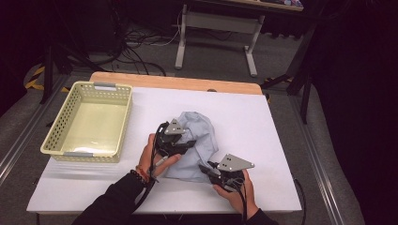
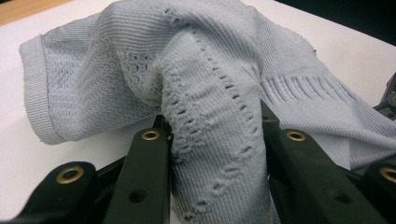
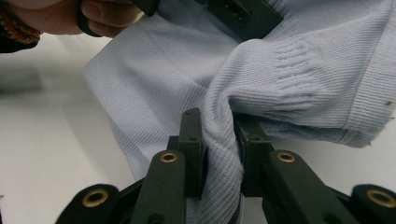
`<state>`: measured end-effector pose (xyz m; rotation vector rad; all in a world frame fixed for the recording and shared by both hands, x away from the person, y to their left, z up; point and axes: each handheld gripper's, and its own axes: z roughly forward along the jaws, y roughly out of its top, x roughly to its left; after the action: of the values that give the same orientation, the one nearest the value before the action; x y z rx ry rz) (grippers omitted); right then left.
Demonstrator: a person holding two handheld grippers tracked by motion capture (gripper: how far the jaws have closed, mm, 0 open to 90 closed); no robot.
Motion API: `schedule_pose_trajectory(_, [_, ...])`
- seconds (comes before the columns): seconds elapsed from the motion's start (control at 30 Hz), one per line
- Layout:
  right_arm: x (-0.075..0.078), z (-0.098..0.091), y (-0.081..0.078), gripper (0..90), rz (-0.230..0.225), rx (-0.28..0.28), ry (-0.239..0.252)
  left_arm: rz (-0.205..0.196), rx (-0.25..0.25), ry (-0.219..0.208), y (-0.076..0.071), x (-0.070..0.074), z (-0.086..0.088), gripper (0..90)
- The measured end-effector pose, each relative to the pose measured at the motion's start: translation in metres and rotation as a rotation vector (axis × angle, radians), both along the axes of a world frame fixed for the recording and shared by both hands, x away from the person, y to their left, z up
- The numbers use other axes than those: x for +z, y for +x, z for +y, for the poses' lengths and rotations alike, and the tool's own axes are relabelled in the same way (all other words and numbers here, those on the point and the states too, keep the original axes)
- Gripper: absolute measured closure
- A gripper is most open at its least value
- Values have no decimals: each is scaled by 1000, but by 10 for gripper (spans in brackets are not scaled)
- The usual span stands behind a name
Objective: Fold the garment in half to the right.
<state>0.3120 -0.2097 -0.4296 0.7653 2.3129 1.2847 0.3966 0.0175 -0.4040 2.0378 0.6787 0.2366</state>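
Room aplenty on the white table (image 1: 263, 140): the right half lies bare out to its edge, and the pale yellow basket (image 1: 89, 119) sits well apart at the left side, near the table's left edge. Mid-table lies the crumpled light blue knit garment (image 1: 199, 136), with both grippers at its near side. The left gripper (image 1: 180, 145), held in a hand coming in from the bottom, points across toward the right and is clamped on a bunched fold of the knit (image 2: 215, 154), with cloth bulging up between the black jaws. The right gripper (image 1: 211, 169) sits low at the garment's near edge, angled leftward, its jaws pinching a ridge of ribbed fabric (image 3: 222, 140). Beyond the table's wooden far edge are a grey floor, trailing cables and a desk frame in a dim room.
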Motion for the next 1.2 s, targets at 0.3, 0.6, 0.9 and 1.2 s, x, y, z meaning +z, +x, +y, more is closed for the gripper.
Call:
schedule_pose_trajectory(0.3, [4,9,0,759,-31,7,4,-47,-1,23,-3,8,8,677])
schedule_pose_trajectory(0.6, [3,33,1,759,-50,41,-10,-86,23,29,-11,8,33,677])
schedule_pose_trajectory(0.9, [2,63,6,759,-76,67,-27,-73,63,-8,-10,5,61,677])
schedule_pose_trajectory(1.2, [2,69,9,759,-88,70,-13,-89,59,-6,-9,9,67,677])
